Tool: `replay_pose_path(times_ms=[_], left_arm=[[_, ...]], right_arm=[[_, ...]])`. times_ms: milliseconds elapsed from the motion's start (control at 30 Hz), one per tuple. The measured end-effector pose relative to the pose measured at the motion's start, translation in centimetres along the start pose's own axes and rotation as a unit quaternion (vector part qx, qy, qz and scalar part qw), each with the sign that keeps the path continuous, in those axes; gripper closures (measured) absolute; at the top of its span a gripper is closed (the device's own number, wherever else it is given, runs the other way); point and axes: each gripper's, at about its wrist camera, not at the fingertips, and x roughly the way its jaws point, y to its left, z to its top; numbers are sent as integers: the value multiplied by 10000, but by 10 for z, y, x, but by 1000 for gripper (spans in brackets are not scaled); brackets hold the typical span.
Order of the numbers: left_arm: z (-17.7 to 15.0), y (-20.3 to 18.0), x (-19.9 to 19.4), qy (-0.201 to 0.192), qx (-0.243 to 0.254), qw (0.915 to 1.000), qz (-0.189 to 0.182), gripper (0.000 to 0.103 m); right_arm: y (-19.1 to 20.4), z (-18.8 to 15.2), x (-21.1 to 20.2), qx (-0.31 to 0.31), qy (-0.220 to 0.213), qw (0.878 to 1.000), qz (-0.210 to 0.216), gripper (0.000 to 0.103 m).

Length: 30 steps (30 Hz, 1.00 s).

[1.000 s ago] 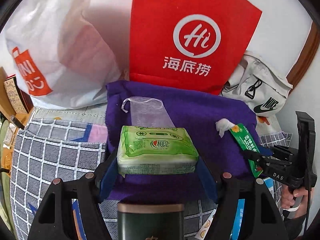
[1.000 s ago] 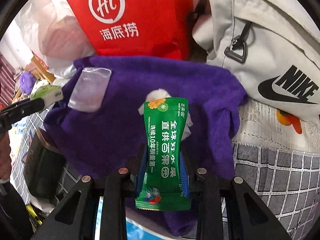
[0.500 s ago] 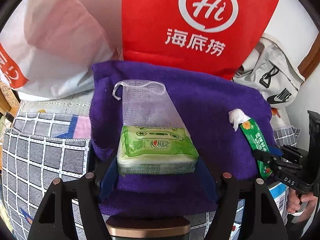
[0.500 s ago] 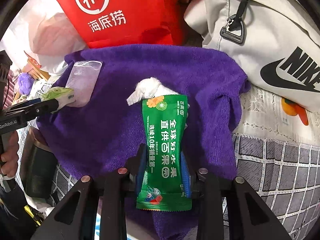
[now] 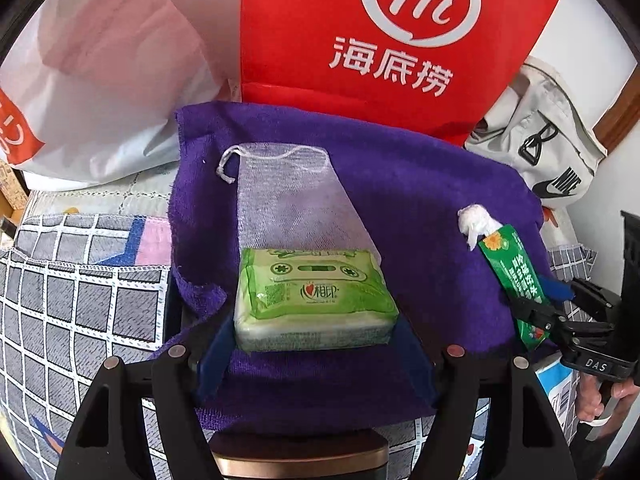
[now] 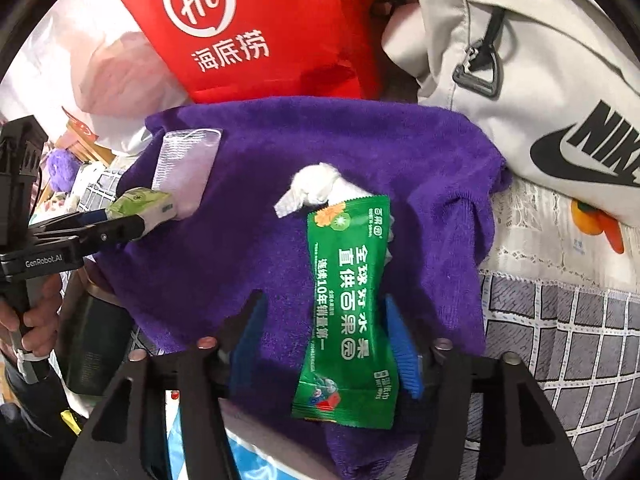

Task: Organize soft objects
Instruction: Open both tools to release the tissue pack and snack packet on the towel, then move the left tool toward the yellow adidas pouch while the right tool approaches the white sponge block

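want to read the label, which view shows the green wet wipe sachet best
The right wrist view: the green sachet lies face-on between the open right gripper, print legible. The left wrist view shows it small and edge-on at far right.

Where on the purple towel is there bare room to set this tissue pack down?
Bare towel lies between the mesh pouch and the white wad, and in a strip along the red bag. Crowded: the right side, where the sachet lies inside the open right gripper, beside the wad.
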Motion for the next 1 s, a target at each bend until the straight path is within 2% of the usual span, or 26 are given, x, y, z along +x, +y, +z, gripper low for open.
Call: replay_pose_path(times_ms=[167, 400, 600, 733, 867, 1000], left_arm=[[0, -3, 9, 189, -100, 9997, 72, 27], [-7, 2, -18, -111, -208, 9997, 82, 27], [-16, 15, -56, -420, -413, 9982, 73, 27], [-31, 20, -82, -659, -485, 9966, 55, 28], [-47, 17, -99, -754, -487, 9960, 38, 28], [-69, 18, -115, -837, -498, 9952, 0, 28]], right_arm=[[6, 2, -10, -11, -195, 9998, -85, 35], [16, 3, -33, -40, -464, 9989, -88, 35], [48, -2, -66, -323, -853, 9956, 231, 35], [80, -16, -79, -699, -857, 9936, 243, 35], [103, -46, -95, -946, -841, 9917, 210, 36], [112, -75, -105, -929, -758, 9924, 265, 49]])
